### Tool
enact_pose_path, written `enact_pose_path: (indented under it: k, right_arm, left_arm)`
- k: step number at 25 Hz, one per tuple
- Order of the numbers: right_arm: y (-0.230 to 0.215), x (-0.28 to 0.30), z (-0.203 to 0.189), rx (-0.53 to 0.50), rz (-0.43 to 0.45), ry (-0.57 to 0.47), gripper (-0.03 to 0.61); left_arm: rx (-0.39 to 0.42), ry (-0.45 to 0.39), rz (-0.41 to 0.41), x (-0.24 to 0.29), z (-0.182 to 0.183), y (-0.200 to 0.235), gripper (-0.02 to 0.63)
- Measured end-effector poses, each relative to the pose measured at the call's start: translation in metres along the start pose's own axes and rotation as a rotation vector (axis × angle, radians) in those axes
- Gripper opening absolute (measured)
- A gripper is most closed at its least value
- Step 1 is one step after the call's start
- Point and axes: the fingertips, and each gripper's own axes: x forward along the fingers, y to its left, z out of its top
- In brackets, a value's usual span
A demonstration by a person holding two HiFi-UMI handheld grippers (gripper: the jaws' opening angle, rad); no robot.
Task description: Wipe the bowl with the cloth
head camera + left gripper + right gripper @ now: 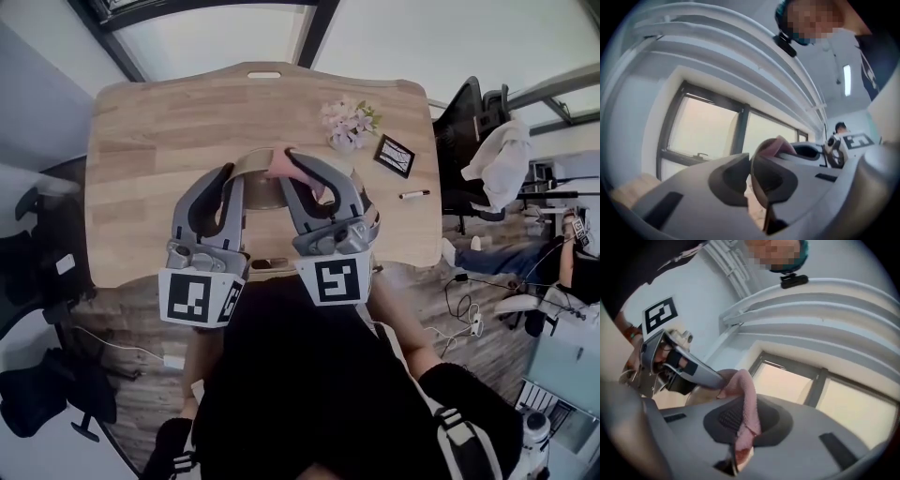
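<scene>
Left gripper (750,165) fingers tight on the bowl (262,187) rim, right gripper (743,425) fingers tight on the pink cloth (747,401)

A light wooden tabletop with rounded corners (141,159) carried a small bunch of pale pink flowers (347,122) towards its far right corner. A black-framed card (395,156) lay just beside them, and a slim pen (414,195) lay nearer the right edge. Beyond that edge stood a black office chair (473,122) draped with white fabric (506,159).
</scene>
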Motion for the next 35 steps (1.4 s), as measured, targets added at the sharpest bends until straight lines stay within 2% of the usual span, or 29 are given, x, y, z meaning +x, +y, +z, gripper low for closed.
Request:
enact_pose_path:
  k: [1, 4, 5, 6, 7, 9, 11, 13, 14, 15, 16, 17, 18, 19, 21, 23, 28, 29, 30, 31, 32, 33, 35]
  right_arm:
    - [-0.003, -0.001, -0.001, 0.081, -0.028, -0.007, 0.021]
    - [-0.010, -0.004, 0.001, 0.282, -0.087, -0.050, 0.021]
    - [-0.010, -0.004, 0.000, 0.315, -0.089, -0.052, 0.021]
    - [-0.009, -0.003, -0.005, 0.326, -0.078, -0.038, 0.022]
    - [-0.008, -0.002, -0.012, 0.304, -0.057, -0.012, 0.023]
    - [-0.003, -0.001, -0.025, 0.146, 0.010, 0.048, 0.020]
    - [0.004, 0.001, -0.027, -0.075, 0.084, 0.062, 0.020]
    - [0.012, 0.002, -0.024, -0.233, 0.145, 0.057, 0.020]
    - [0.015, 0.003, -0.023, -0.280, 0.158, 0.054, 0.020]
    - [0.016, 0.003, -0.022, -0.302, 0.154, 0.051, 0.021]
    - [0.014, 0.004, -0.020, -0.293, 0.137, 0.045, 0.021]
    - [0.011, 0.004, -0.017, -0.257, 0.112, 0.035, 0.021]
    - [0.007, 0.005, -0.012, -0.214, 0.084, 0.021, 0.021]
    - [0.003, 0.005, -0.008, -0.176, 0.054, 0.004, 0.023]
    - [-0.002, 0.004, -0.002, -0.102, 0.002, -0.029, 0.023]
    - [-0.006, 0.000, 0.000, -0.008, -0.038, -0.052, 0.023]
    - [-0.017, -0.014, 0.013, 0.195, -0.149, -0.129, 0.026]
    - [-0.018, -0.014, 0.013, 0.224, -0.153, -0.130, 0.026]
    - [-0.018, -0.014, 0.011, 0.242, -0.138, -0.117, 0.026]
    - [-0.019, -0.011, 0.006, 0.242, -0.107, -0.097, 0.026]
    - [-0.018, -0.008, 0.000, 0.218, -0.062, -0.071, 0.026]
    - [-0.016, -0.004, -0.007, 0.162, -0.007, -0.042, 0.023]
    - [-0.007, 0.001, -0.020, -0.022, 0.111, 0.020, 0.020]
  left_arm:
    - [-0.096, -0.051, 0.010, -0.003, 0.003, 0.004, 0.031]
    - [-0.449, -0.185, 0.011, -0.009, -0.001, 0.014, 0.054]
    - [-0.528, -0.198, 0.006, -0.009, -0.007, 0.016, 0.060]
    - [-0.559, -0.185, 0.001, -0.007, -0.015, 0.017, 0.064]
    - [-0.545, -0.147, -0.013, -0.004, -0.023, 0.015, 0.066]
    - [-0.430, -0.023, -0.068, -0.001, -0.038, 0.008, 0.077]
    - [-0.215, 0.127, -0.112, 0.002, -0.054, 0.002, 0.078]
    - [0.074, 0.275, -0.126, 0.006, -0.070, -0.003, 0.081]
    - [0.167, 0.323, -0.126, 0.010, -0.076, -0.006, 0.069]
    - [0.179, 0.334, -0.120, 0.013, -0.077, -0.005, 0.068]
    - [0.105, 0.307, -0.113, 0.014, -0.073, -0.002, 0.051]
    - [-0.021, 0.253, -0.107, 0.015, -0.066, 0.003, 0.028]
    - [-0.141, 0.192, -0.098, 0.016, -0.057, 0.008, 0.028]
    - [-0.222, 0.136, -0.082, 0.015, -0.048, 0.012, 0.032]
    - [-0.328, 0.037, -0.054, 0.012, -0.033, 0.016, 0.035]
    - [-0.468, -0.050, -0.062, 0.009, -0.022, 0.017, 0.051]
    - [-0.892, -0.217, -0.121, 0.000, -0.020, 0.019, 0.055]
    - [-0.952, -0.233, -0.142, 0.000, -0.023, 0.017, 0.060]
    - [-0.967, -0.222, -0.170, 0.000, -0.028, 0.014, 0.067]
    - [-0.929, -0.180, -0.201, 0.001, -0.033, 0.011, 0.079]
    - [-0.840, -0.112, -0.231, 0.002, -0.039, 0.007, 0.089]
    - [-0.713, -0.026, -0.252, 0.003, -0.046, 0.003, 0.092]
    - [-0.399, 0.139, -0.245, 0.006, -0.057, -0.003, 0.092]
